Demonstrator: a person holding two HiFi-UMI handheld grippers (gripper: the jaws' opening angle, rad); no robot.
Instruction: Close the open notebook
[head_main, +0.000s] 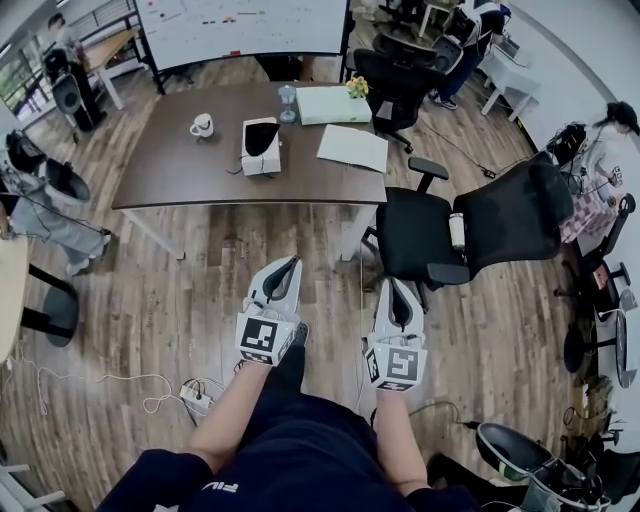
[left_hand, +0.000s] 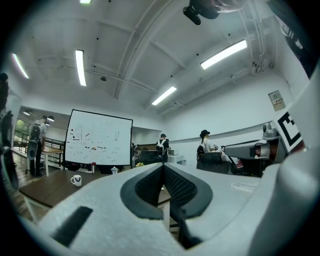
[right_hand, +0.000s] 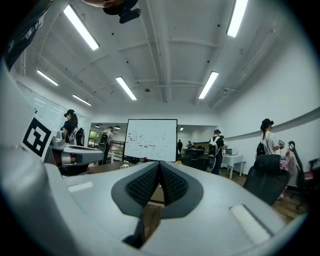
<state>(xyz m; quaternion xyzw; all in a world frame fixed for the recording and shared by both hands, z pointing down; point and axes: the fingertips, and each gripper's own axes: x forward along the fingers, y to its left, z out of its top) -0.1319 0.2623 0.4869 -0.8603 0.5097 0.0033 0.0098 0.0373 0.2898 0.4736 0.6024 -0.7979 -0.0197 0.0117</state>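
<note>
Holding left gripper (head_main: 291, 262) and right gripper (head_main: 388, 285) well away, fingers (left_hand: 179, 188) pressed together, empty. Risking shoving the open notebook (head_main: 352, 147) off the bench's (head_main: 180, 165) right edge.

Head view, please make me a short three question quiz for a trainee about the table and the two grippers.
1. True or false: the left gripper is touching the notebook near the table's right corner.
2. Multiple choice: in the head view, which stands nearest the left edge of the table? A) the white mug B) the notebook C) the yellow flowers
3. Fill in: the jaws of the right gripper are ____.
Key: 1 false, it is held short of the table, over the floor. 2 A. 3 shut, with nothing between them.
</note>
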